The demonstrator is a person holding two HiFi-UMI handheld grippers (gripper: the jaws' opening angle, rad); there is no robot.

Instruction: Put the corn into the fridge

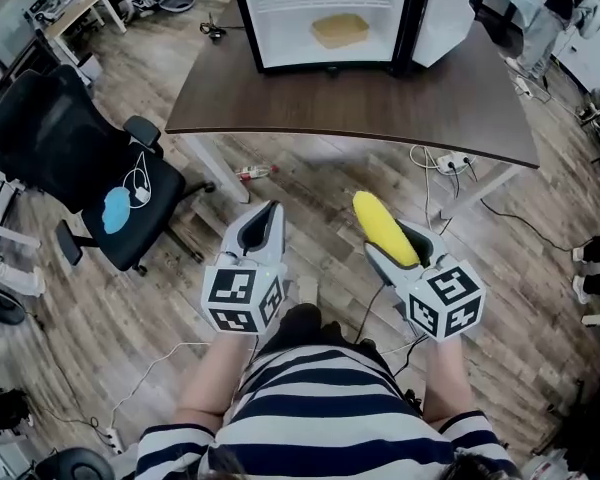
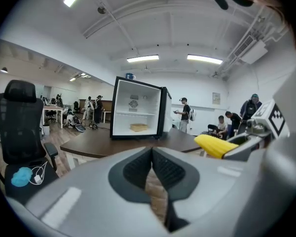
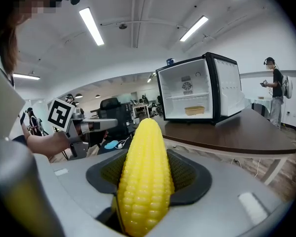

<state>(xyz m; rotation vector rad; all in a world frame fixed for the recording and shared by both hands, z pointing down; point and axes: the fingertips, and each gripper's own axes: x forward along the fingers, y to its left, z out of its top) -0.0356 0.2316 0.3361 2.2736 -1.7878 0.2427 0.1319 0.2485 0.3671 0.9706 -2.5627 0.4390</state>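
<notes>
A yellow corn cob [image 1: 382,228] sticks forward out of my right gripper [image 1: 395,243], whose pads are shut on its sides; the cob [image 3: 144,174] fills the middle of the right gripper view. My left gripper [image 1: 264,226] is held beside it at the same height, jaws shut with nothing between them [image 2: 152,167]. The small fridge [image 1: 330,13] stands open on the far side of a dark brown table [image 1: 280,103], well ahead of both grippers. A tan block [image 1: 340,30] lies on its floor. The open door [image 1: 450,8] swings out to the right.
A black office chair [image 1: 75,158] with a blue item and cable on its seat stands at the left. Cables and a power strip [image 1: 450,163] lie on the wood floor under the table. Several people stand in the room behind the fridge [image 2: 183,113].
</notes>
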